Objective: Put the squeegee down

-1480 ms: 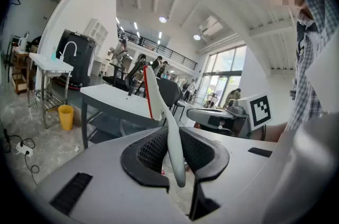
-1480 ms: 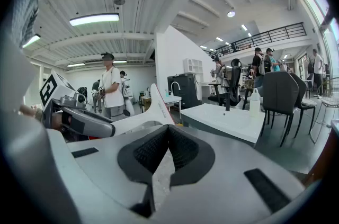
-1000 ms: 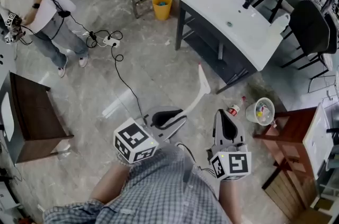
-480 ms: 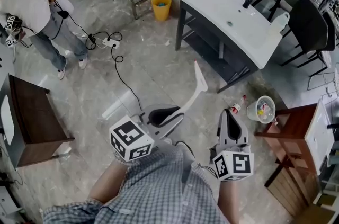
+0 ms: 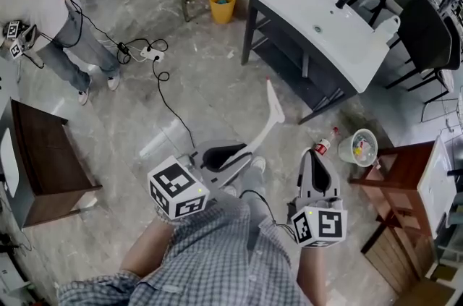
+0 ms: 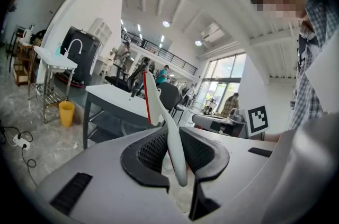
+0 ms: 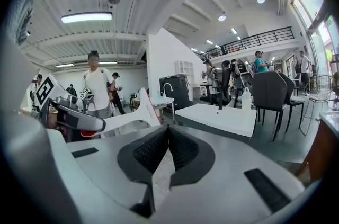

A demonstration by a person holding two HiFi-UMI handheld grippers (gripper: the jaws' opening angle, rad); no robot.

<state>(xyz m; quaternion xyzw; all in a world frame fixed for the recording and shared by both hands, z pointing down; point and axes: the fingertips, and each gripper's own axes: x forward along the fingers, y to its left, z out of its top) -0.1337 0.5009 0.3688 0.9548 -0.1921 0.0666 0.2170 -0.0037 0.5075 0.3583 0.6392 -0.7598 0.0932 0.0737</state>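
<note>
My left gripper (image 5: 233, 153) is shut on the handle of a white squeegee (image 5: 272, 116), whose blade end points up and away over the floor, toward the white sink table (image 5: 318, 30). In the left gripper view the black pads (image 6: 153, 149) pinch the handle, and the squeegee (image 6: 158, 106) rises with a red strip along its blade. My right gripper (image 5: 315, 161) hangs beside it on the right, shut with nothing between its pads (image 7: 159, 149). The right gripper view catches the squeegee (image 7: 132, 114) at its left.
A yellow bin (image 5: 222, 6) stands by a metal-framed table. A cable and power strip (image 5: 148, 55) lie on the floor near a standing person (image 5: 43, 8). A dark cabinet (image 5: 43, 160) is at left. A white bucket (image 5: 359, 149), a red bottle (image 5: 323, 145) and a brown table (image 5: 405, 174) are at right.
My left gripper has drifted slightly left with the squeegee still gripped. My shoe has come into view below it. The right gripper has stayed where it was.
</note>
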